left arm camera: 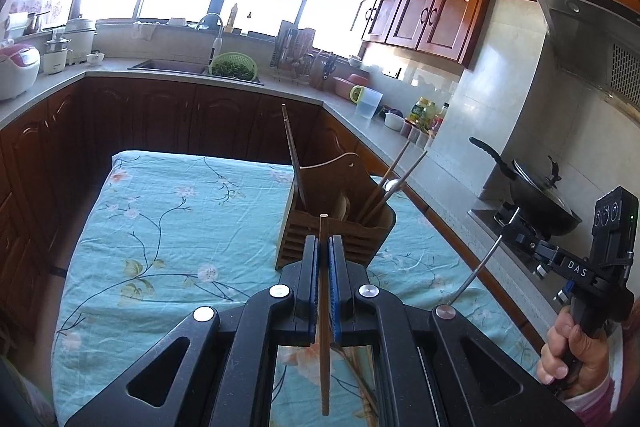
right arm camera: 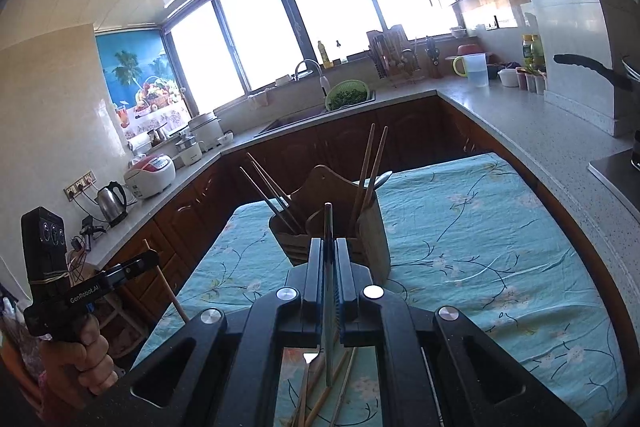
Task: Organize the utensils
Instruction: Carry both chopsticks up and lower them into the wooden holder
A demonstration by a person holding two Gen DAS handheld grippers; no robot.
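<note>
While we are clenching a brown wooden chopstick (left arm camera: 324, 307) in the left gripper (left arm camera: 324, 247) and a thin grey metal utensil (right arm camera: 329, 291) in the right gripper (right arm camera: 329, 251), both jaws gripping mid-shaft, either may be pivoting and missing the slatted wooden utensil holder (left arm camera: 340, 227).

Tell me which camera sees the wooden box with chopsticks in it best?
The right wrist view: the wooden utensil holder stands near the middle, with chopsticks showing in both outer compartments. The left wrist view shows the holder too, but more from one side, its front partly behind the left gripper.

Both wrist views face utensil holder (left arm camera: 340, 211) closely, angled down.
</note>
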